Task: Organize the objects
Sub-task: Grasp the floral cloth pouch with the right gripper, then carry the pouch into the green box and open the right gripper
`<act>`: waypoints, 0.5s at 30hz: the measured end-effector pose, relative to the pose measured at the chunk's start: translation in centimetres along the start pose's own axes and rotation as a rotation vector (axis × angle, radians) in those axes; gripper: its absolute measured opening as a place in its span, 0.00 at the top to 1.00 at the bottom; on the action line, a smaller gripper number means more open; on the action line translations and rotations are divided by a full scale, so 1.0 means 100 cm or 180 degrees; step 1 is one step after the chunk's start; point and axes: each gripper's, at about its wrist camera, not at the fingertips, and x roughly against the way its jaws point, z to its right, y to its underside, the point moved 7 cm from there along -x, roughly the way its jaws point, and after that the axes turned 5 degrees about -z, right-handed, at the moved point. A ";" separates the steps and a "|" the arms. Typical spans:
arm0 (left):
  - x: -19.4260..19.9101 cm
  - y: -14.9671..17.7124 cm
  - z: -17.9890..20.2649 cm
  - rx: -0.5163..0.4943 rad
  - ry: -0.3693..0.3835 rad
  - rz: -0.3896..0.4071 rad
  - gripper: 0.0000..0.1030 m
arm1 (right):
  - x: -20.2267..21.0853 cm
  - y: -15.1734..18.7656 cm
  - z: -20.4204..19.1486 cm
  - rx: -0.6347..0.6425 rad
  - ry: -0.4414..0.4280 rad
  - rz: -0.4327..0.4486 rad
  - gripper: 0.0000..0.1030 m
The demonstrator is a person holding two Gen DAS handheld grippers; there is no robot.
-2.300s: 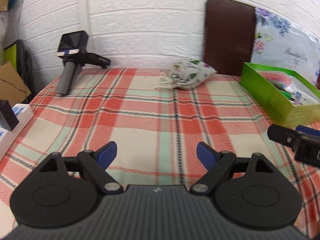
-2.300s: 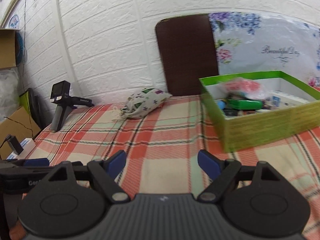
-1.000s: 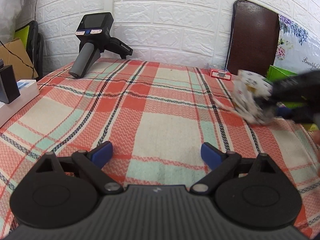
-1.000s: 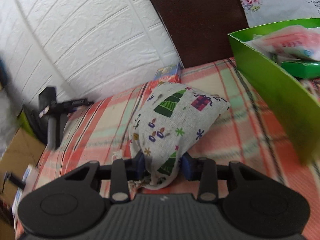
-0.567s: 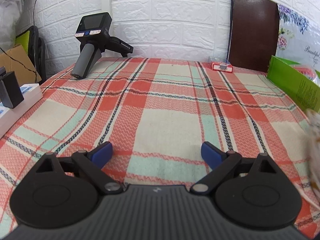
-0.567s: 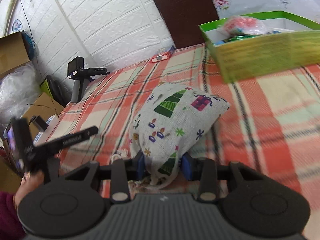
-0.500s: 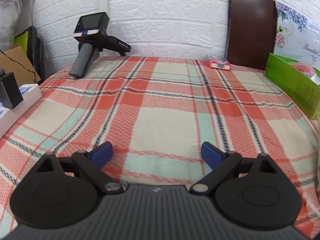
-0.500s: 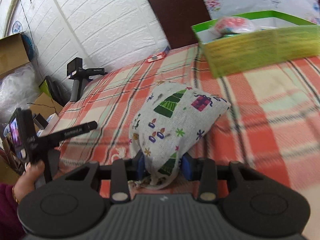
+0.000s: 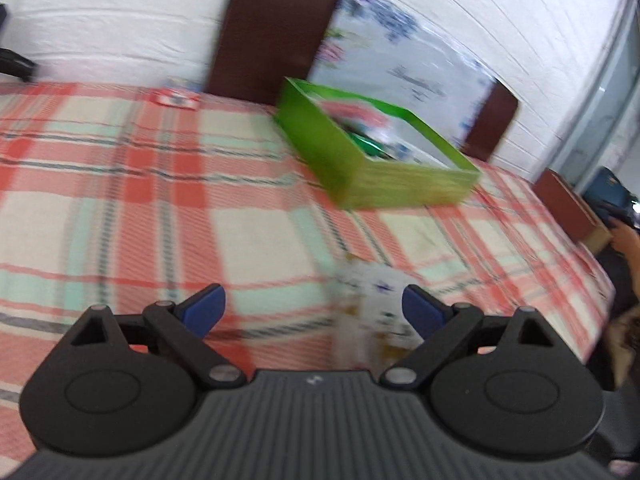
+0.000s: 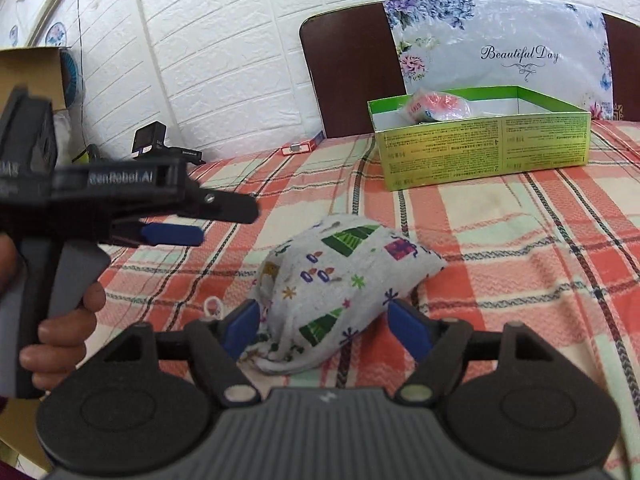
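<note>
Cloth pouch [image 10: 344, 276] w/ Christmas-tree print lies on the plaid-covered surface [image 10: 520, 264], near its front edge, drawstring end toward the camera. Right claw [image 10: 324, 326] is spread apart around it: blue fingers [image 10: 408, 330] flank the pouch's near end on both sides w/ a gap each side, not pinching it. In left wrist view the same pouch [image 9: 368, 304] shows blurred, just ahead of the left claw [image 9: 312, 310], nearer its right finger; that claw is wide apart, nothing betw. its tips. In right wrist view the left claw [image 10: 176, 224] sits off to the pouch's left, above the cloth, held by a bare hand [image 10: 64, 336]. Behind the pouch, well apart, an open green box [image 10: 480, 148] holds a pink packet [image 10: 436, 106] & other bits too small to tell. Small red box [image 10: 298, 148] lies by the wall, left of the green box. A spare handheld device [image 10: 154, 144] rests at the far left. Dark chair back [image 10: 348, 72] stands behind the surface.
</note>
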 end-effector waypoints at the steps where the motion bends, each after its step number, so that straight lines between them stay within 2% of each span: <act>1: -0.006 0.003 0.007 -0.0020 0.0045 -0.0095 0.06 | -0.002 0.001 0.002 -0.0018 -0.0006 -0.0019 0.28; 4: -0.023 0.012 0.015 0.0027 0.0170 -0.0357 0.06 | -0.008 0.002 0.008 -0.0115 -0.0067 -0.0038 0.27; 7: -0.042 0.024 0.017 0.0268 0.0355 -0.0573 0.08 | -0.018 0.001 0.010 -0.0146 -0.0114 -0.0074 0.29; 8: -0.045 0.025 0.019 0.0253 0.0344 -0.0530 0.08 | -0.022 0.002 0.012 -0.0211 -0.0179 -0.0115 0.37; 9: -0.047 0.026 0.025 0.0173 0.0320 -0.0481 0.18 | -0.024 0.002 0.014 -0.0268 -0.0220 -0.0122 0.42; 10: -0.049 0.026 0.032 0.0096 0.0405 -0.0514 0.26 | -0.023 0.001 0.014 -0.0272 -0.0231 -0.0104 0.51; 11: -0.052 0.025 0.037 0.0101 0.0445 -0.0549 0.28 | -0.021 0.001 0.014 -0.0244 -0.0218 -0.0084 0.55; 15: -0.060 0.012 0.055 0.0134 0.0634 -0.0597 0.36 | -0.007 0.000 0.023 -0.0221 -0.0026 0.0111 0.60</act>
